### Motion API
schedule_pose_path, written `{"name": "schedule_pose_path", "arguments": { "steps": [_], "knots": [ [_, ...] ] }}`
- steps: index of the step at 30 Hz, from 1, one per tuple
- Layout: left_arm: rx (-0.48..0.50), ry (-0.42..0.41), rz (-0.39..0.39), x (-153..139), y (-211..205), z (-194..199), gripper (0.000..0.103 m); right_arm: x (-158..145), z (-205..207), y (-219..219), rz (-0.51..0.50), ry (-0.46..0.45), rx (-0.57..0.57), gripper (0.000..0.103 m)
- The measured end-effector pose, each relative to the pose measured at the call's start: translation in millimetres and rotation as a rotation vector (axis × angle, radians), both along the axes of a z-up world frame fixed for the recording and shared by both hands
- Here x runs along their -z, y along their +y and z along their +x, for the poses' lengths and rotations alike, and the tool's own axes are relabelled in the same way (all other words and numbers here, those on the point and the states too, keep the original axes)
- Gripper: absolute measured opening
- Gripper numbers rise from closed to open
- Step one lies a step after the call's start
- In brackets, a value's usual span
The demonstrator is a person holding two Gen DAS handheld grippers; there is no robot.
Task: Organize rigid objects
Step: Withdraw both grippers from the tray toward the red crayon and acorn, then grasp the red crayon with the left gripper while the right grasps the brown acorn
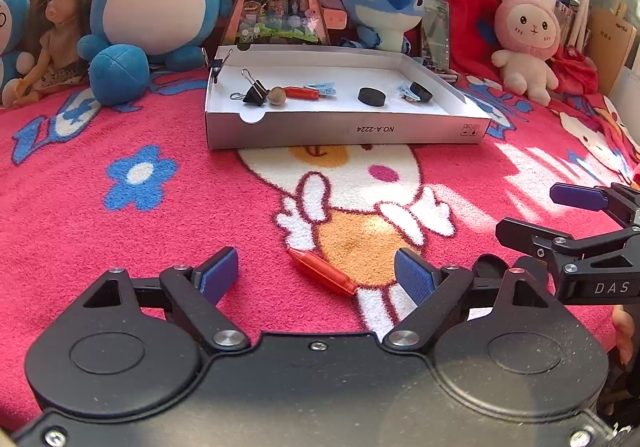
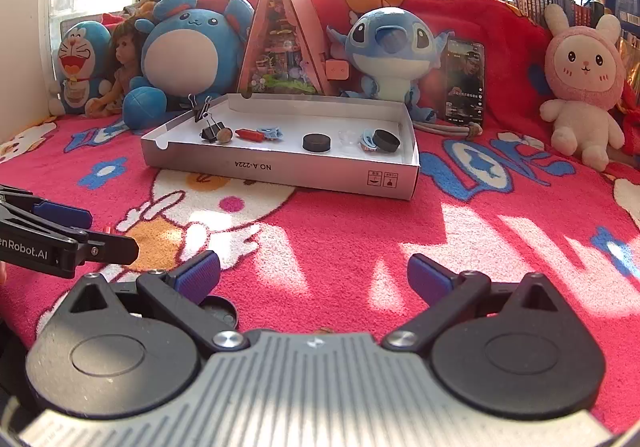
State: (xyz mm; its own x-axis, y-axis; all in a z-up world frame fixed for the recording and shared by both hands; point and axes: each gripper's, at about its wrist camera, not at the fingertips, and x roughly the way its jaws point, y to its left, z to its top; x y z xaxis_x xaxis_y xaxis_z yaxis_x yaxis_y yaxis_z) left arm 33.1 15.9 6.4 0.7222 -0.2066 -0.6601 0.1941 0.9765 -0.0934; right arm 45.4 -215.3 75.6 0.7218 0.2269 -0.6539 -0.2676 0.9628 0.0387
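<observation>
Both jaws wide, empty: left gripper (image 1: 316,273), right gripper (image 2: 314,275) | box (image 1: 348,131) reads "NO.A-2224"

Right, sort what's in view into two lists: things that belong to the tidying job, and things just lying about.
Job:
- white box
- orange pen on the blanket
- black round cap by the right gripper
- binder clip, wooden ball, black puck already boxed

Lying about:
- plush toys
- doll
- phone
- pink bunny

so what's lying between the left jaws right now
An orange pen lies on the blanket between the open left gripper's jaws, untouched by either, in the left wrist view.
</observation>
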Motion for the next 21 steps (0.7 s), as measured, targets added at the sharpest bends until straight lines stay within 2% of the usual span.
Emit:
{"name": "schedule_pose_path", "arguments": {
  "steps": [9,11,21],
  "knots": [
    [0.018,-0.003,0.015,1.6,-0.4,-8.1,0.08,3.7,-14.6,-7.0,-0.017,0.024,0.013,0.103],
    [0.018,-0.005,0.02,1.5,-0.6,-9.1,0.076,4.6,-17.3,-10.1,-0.02,0.033,0.022,0.103],
    [0.014,-0.014,0.039,1.7,1.3,-8.8,0.069,1.7,-23.9,-33.2,-0.029,0.043,0.092,0.103]
  ]
}}
